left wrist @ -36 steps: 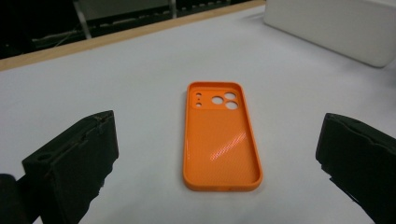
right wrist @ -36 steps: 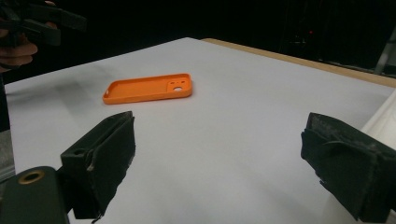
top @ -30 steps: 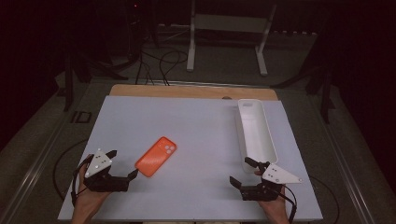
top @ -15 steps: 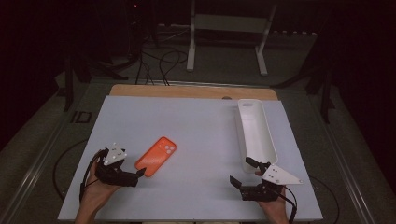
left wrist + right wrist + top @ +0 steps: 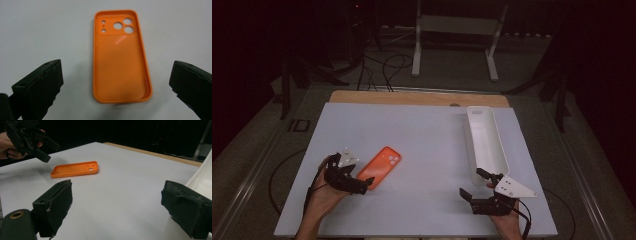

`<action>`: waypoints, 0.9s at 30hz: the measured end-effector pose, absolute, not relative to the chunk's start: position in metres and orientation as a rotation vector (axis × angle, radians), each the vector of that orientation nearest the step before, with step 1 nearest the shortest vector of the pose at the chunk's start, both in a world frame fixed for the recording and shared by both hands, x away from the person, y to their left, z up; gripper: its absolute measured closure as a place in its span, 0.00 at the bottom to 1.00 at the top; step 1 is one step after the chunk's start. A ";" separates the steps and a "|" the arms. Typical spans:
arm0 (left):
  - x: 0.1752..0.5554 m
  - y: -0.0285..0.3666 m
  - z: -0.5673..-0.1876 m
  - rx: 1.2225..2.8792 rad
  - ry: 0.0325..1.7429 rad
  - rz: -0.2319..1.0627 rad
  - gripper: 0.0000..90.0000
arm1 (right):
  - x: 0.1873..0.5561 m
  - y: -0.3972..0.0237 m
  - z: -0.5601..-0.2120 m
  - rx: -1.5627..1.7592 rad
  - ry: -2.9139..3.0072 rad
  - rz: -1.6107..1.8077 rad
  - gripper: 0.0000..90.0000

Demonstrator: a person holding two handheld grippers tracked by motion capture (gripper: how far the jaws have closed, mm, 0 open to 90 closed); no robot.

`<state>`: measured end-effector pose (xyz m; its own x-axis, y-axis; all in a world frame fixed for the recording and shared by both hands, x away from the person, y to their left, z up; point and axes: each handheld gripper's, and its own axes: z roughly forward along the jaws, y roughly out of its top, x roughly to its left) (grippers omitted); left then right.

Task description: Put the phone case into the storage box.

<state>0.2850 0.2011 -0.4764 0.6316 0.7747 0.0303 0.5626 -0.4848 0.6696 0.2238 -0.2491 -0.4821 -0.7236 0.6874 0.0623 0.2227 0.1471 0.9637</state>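
An orange phone case [image 5: 381, 167] lies hollow side up on the white table top, left of centre, its camera holes at the far end. My left gripper [image 5: 362, 182] hovers at the case's near end, tilted down toward it. In the left gripper view the case [image 5: 121, 57] lies lengthwise between the wide-apart jaws of that gripper [image 5: 117, 75], untouched. My right gripper [image 5: 473, 184] rests open near the front right with nothing in it. In the right gripper view the case [image 5: 75, 169] lies beyond the open right gripper [image 5: 117, 202], with the left gripper [image 5: 37, 147] just above its end.
A long white tray [image 5: 484, 142] with nothing in it runs front to back on the right, its near end just beyond my right gripper; its wall [image 5: 202, 177] shows at the edge of the right gripper view. A wooden strip [image 5: 417, 97] borders the table's far side.
My left gripper has moved right and forward from the table's left edge to the near end of the phone case. The right gripper has stayed in place.
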 end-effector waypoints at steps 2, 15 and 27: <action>0.287 0.199 -0.479 2.238 1.042 0.430 0.00 | 0.224 -0.250 -0.482 0.872 2.035 1.601 0.11; 0.298 0.192 -0.488 2.301 1.066 0.412 0.00 | 0.224 -0.250 -0.483 0.876 2.037 1.598 0.11; 0.303 0.185 -0.497 2.340 1.069 0.376 0.00 | 0.224 -0.251 -0.483 0.881 2.036 1.594 0.11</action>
<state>0.3033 0.1848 -0.4975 0.6472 0.7618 0.0293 0.6128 -0.5427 0.5744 0.2243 -0.2509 -0.4825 -0.7177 0.6934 0.0632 0.2279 0.1481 0.9624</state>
